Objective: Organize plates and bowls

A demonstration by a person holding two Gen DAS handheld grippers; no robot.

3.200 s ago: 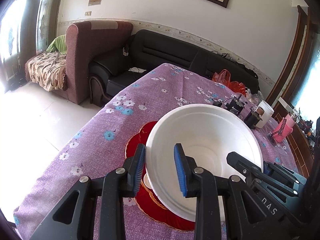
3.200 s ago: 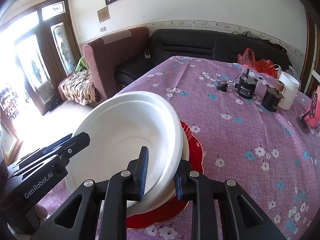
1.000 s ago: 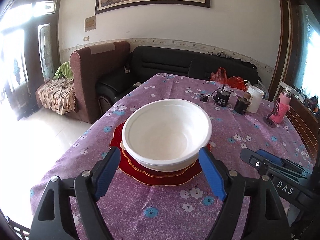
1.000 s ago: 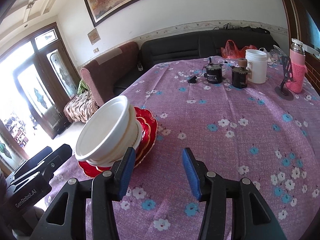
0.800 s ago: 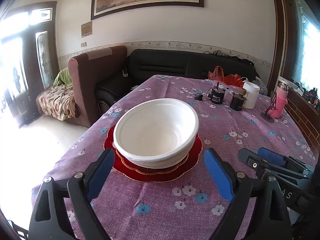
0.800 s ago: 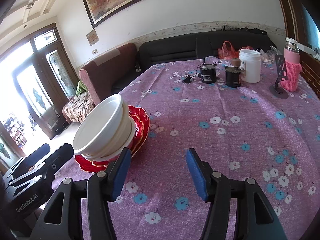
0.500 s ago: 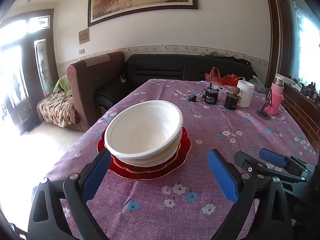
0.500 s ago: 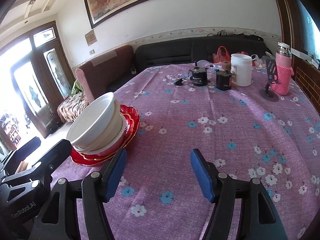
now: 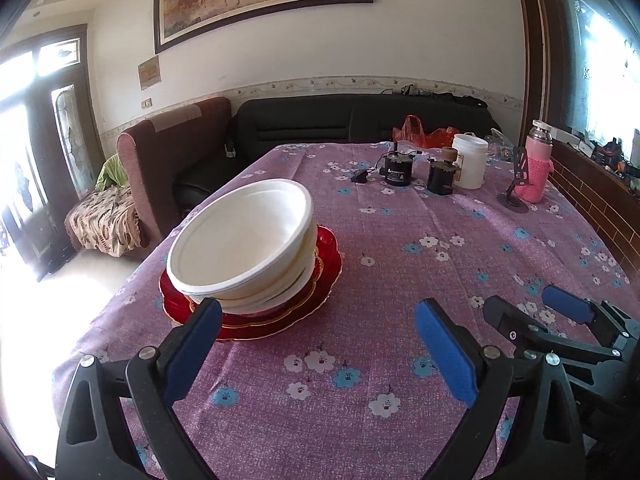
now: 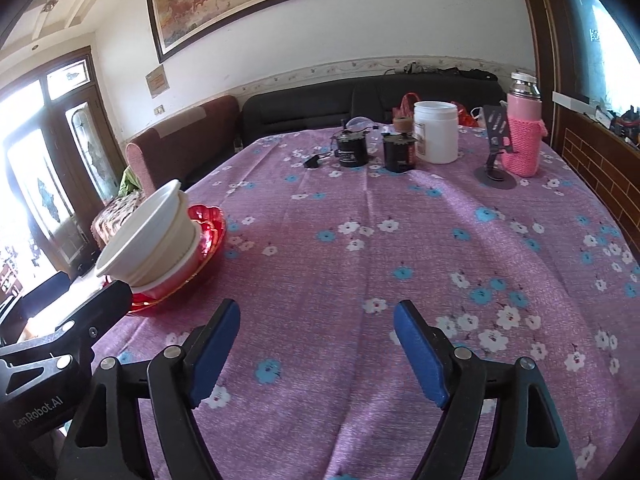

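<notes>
White bowls (image 9: pixel 244 252) sit nested in a tilted stack on red plates (image 9: pixel 320 292) on the purple flowered tablecloth. My left gripper (image 9: pixel 316 328) is open, pulled back from the stack, which lies ahead and to its left. Nothing is between its blue pads. In the right wrist view the same bowls (image 10: pixel 148 244) and red plates (image 10: pixel 208 232) stand at the left. My right gripper (image 10: pixel 316 320) hovers over bare cloth with its jaws opening and nothing between them. The right gripper's fingers also show in the left wrist view at the lower right.
At the table's far end stand two black jars (image 9: pixel 398 170), a white tub (image 9: pixel 470 160), a pink-sleeved flask (image 9: pixel 538 168) and a phone stand (image 9: pixel 516 196). Sofas line the wall beyond. The table's left edge (image 9: pixel 120 292) drops to the floor beside the plates.
Both grippers let go of the bowl, opened wide and drew back from the stack. The stack now looks smaller and sits further left in both views.
</notes>
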